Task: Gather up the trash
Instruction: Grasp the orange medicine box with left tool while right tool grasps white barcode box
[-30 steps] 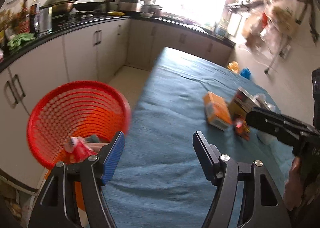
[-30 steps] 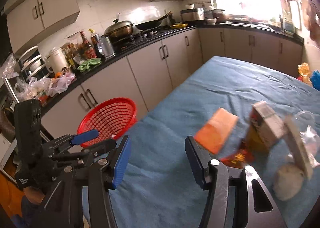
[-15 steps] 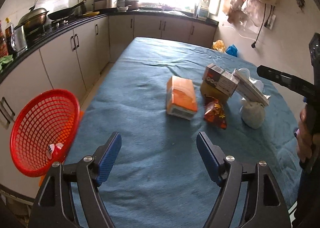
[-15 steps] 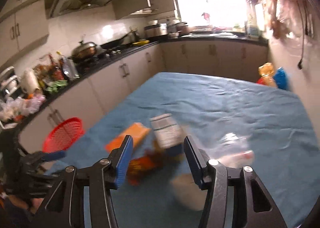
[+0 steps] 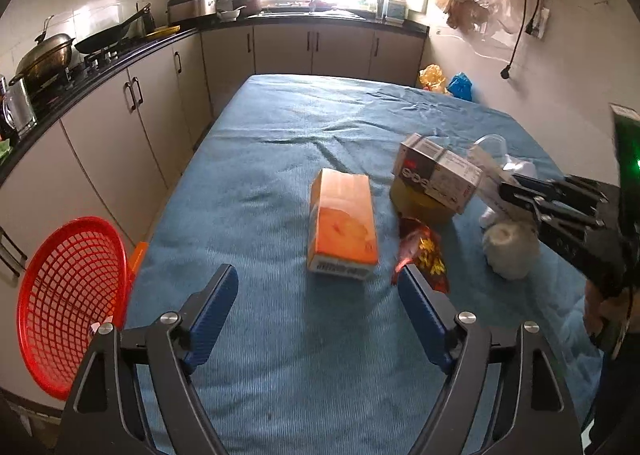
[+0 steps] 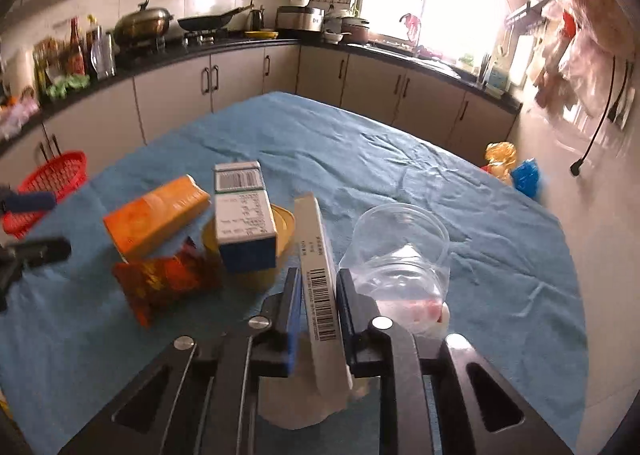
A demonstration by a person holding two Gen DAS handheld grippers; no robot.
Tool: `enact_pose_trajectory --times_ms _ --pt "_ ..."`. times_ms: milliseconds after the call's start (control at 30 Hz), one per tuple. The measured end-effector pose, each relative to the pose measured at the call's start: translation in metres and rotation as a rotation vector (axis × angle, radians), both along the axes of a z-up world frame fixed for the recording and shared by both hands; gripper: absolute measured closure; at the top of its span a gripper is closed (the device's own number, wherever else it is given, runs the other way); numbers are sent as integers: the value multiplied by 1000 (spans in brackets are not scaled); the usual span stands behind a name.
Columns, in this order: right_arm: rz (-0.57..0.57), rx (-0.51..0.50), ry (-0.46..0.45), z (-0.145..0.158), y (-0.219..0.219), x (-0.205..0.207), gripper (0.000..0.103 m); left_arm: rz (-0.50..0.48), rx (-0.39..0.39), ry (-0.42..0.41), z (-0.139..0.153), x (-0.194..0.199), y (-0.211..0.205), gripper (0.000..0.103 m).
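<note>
Blue-clothed table point(image 6: 400, 159): flat white box point(image 6: 320, 275) clamped between right tool point(image 6: 318, 307) pads.

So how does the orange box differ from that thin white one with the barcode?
The orange box lies flat on the blue cloth, untouched; the thin white box stands on edge, pinched by the right tool. The orange box is thick and brightly coloured; the thin white box is slim and pale. Both are cardboard packaging.

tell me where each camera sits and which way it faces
Left wrist: behind the open left gripper, facing down the blue-clothed table; shows a hand and the right gripper.
Right wrist: behind the right gripper, shut on a thin white barcoded box.
Shared: orange carton, red mesh basket.
</note>
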State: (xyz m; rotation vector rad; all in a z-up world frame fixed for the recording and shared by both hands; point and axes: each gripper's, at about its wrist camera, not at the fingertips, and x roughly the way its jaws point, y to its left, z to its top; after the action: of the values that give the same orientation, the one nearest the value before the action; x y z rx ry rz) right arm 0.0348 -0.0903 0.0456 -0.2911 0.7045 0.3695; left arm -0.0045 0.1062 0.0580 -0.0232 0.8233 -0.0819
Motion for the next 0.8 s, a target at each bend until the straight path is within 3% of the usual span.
enact_pose_trajectory --times_ms 133,400,667,767,800 --pt "-22 63 -33 12 -12 -5 88 18 3 25 -5 19 -2 19" --pt "-18 378 -80 39 -53 -11 88 26 56 85 -20 56 -22 18" --pt "-7 450 -65 45 -52 -14 88 71 84 98 -42 73 -26 18" --pt "8 444 -61 44 -46 -18 88 78 62 95 -44 75 -20 29" --pt "12 443 -62 44 -43 -19 88 78 49 97 -45 75 -17 41"
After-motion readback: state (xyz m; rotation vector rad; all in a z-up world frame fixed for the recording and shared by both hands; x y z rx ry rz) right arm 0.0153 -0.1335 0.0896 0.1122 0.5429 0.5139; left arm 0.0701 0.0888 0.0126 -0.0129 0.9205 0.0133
